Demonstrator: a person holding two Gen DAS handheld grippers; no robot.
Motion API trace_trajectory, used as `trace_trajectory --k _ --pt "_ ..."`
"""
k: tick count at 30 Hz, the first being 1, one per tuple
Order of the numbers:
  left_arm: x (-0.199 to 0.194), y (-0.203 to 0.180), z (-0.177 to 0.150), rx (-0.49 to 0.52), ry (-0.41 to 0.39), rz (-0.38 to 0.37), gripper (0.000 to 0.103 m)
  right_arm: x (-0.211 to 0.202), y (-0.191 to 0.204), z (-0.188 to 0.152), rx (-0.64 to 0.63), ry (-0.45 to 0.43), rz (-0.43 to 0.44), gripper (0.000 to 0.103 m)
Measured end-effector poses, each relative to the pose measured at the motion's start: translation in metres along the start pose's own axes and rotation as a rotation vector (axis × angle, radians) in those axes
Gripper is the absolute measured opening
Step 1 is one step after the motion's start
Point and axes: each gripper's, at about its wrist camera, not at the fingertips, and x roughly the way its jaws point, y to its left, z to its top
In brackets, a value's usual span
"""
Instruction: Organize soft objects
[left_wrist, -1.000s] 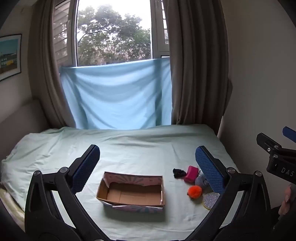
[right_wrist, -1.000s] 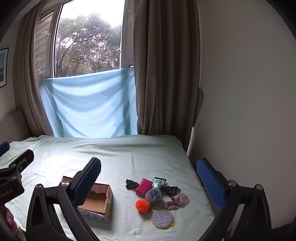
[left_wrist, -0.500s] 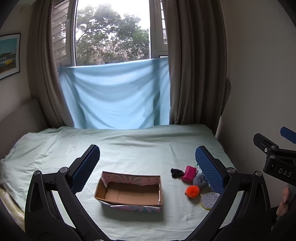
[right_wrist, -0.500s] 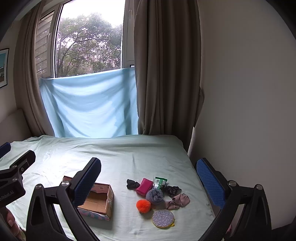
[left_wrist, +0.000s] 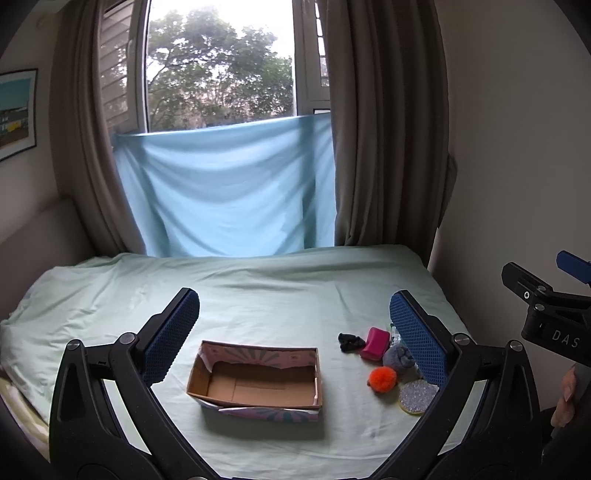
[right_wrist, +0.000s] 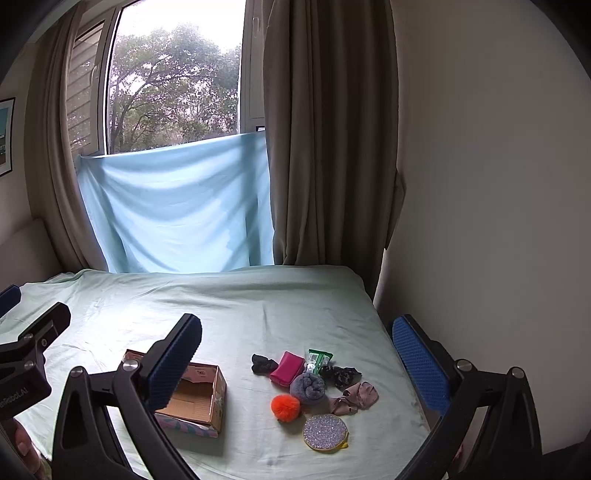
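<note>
Both tongs (left_wrist: 294, 325) (right_wrist: 297, 345) above soft objects (right_wrist: 308, 386)

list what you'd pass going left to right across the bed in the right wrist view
cardboard box → black scrunchie → orange pom-pom → grey rolled cloth → glittery round pouch → pinkish-brown cloth bundle

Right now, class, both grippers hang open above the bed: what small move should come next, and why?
Probably lower the right gripper toward the orange pom-pom. It is open, holds nothing, and the soft things lie in a heap beside the cardboard box, which looks empty. The pom-pom sits on the heap's near edge, closest to the box.
</note>
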Motion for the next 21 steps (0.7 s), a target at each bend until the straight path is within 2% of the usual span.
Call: trace_trajectory --k 21 --pt "0.0059 -0.0036 -0.0042 -0.004 -0.002 0.002 0.102 0.0041 0.0006 0.0004 -0.010 0.004 0.000 0.103"
